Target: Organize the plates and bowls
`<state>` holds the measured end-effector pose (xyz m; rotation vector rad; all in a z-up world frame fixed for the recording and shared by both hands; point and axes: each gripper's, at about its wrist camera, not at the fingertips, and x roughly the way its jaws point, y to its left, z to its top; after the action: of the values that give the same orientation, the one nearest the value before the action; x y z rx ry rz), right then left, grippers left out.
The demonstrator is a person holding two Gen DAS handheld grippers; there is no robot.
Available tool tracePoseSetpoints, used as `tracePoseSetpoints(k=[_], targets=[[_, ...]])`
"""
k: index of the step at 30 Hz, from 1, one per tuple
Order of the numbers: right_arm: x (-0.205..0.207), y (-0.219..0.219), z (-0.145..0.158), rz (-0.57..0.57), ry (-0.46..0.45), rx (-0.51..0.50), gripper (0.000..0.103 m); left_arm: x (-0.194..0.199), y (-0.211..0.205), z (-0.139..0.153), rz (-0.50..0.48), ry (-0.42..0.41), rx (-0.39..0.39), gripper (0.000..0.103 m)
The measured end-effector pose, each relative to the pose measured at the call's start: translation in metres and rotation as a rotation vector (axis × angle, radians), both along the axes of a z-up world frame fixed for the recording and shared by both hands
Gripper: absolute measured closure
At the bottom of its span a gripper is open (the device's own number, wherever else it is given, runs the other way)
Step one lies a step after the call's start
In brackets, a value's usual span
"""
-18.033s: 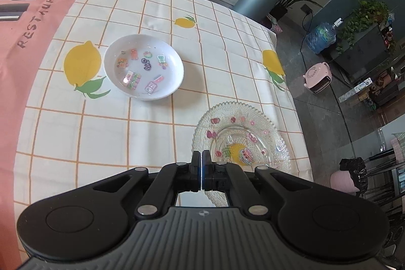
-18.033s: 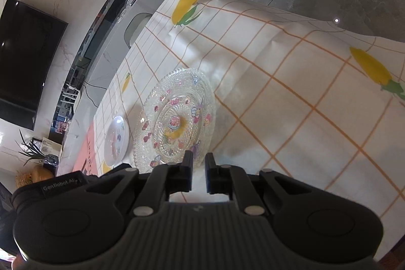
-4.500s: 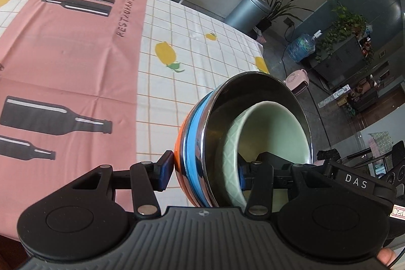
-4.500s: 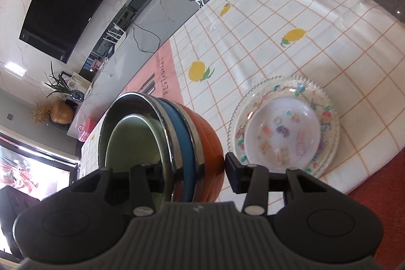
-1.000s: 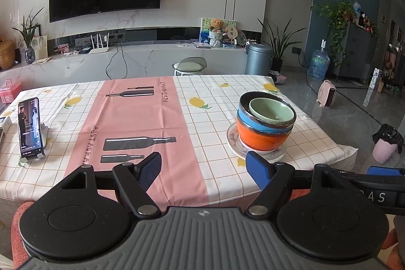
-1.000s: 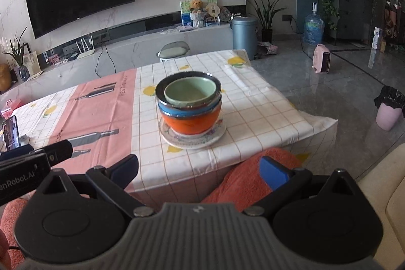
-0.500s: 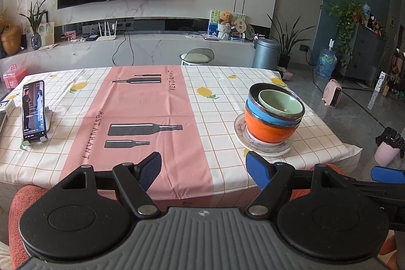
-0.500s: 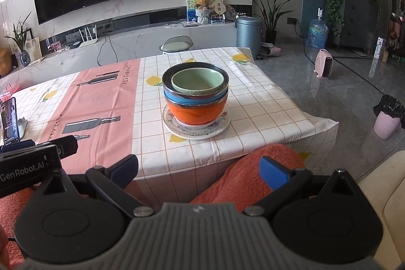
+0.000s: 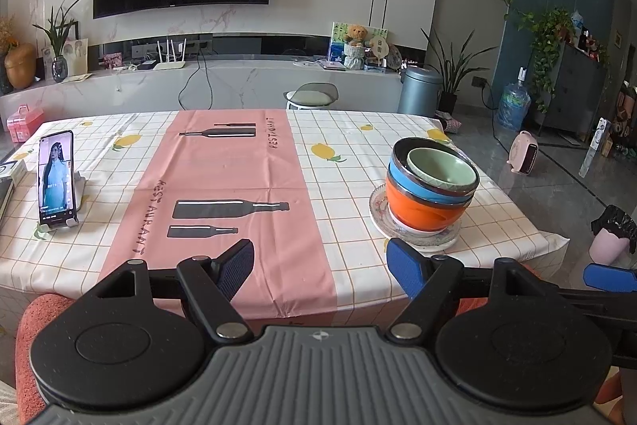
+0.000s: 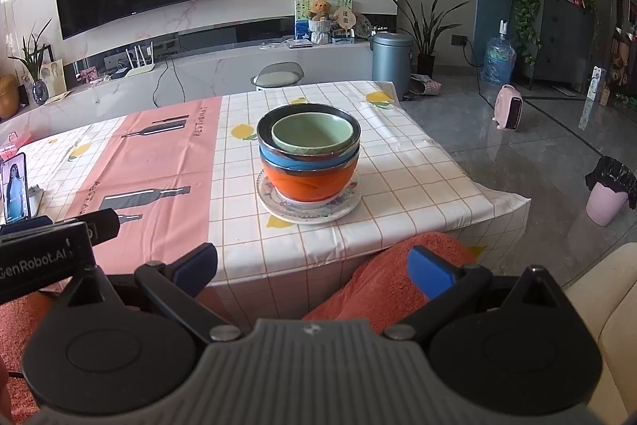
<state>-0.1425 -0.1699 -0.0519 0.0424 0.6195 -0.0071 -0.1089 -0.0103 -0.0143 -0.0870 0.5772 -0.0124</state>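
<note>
Both my grippers hang wide and empty off the near edge of the desk (image 9: 119,245). The bowl stack (image 10: 309,156) on its plates (image 10: 308,212) sits straight ahead of my right gripper (image 10: 314,267), and ahead-right of my left gripper (image 9: 320,261), so the right is better lined up.

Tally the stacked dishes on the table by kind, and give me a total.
Bowls: 3, namely the green bowl, the blue bowl and the orange bowl, nested.
Plates: at least 1 visible, the patterned glass plate under the bowls.
Total: 4 visible.
</note>
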Motion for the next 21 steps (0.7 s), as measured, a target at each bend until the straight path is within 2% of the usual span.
tracePoseSetpoints(k=[21], targets=[[0.0,-0.0006,0.0,0.001,0.008,0.007,0.003,-0.0015,-0.0002,0.0058,-0.006,-0.012,0.003,0.014]])
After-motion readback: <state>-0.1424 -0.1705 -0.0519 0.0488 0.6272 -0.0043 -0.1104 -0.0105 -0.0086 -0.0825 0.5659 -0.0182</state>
